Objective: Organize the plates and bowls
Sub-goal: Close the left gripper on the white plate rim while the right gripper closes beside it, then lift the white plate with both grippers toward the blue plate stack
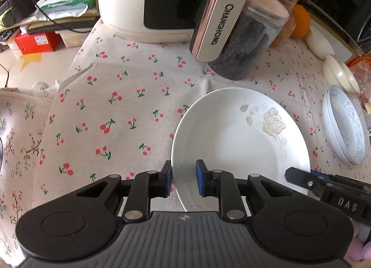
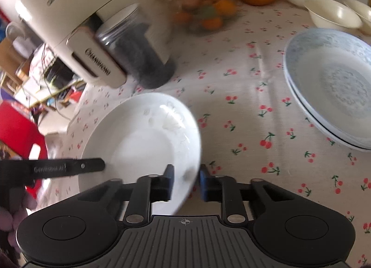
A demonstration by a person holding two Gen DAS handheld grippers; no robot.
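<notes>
Both my left gripper (image 1: 184, 181) and right gripper (image 2: 186, 182) are clamped on the rose-printed plate (image 1: 241, 142) rim; next, lift level toward the blue-patterned plate stack (image 2: 331, 87).

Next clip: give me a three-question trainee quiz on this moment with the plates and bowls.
1. True or false: both grippers are closed on the rim of the same white plate.
2. Multiple choice: the blue-patterned plates are A) stacked on the tablecloth, B) held in a gripper, C) inside the jar.
3. Fill in: the white plate's inside carries a pale ___ design.

Key:
1. True. The left gripper grips the plate's near-left rim and the right gripper its near-right rim.
2. A.
3. Rose.
</notes>
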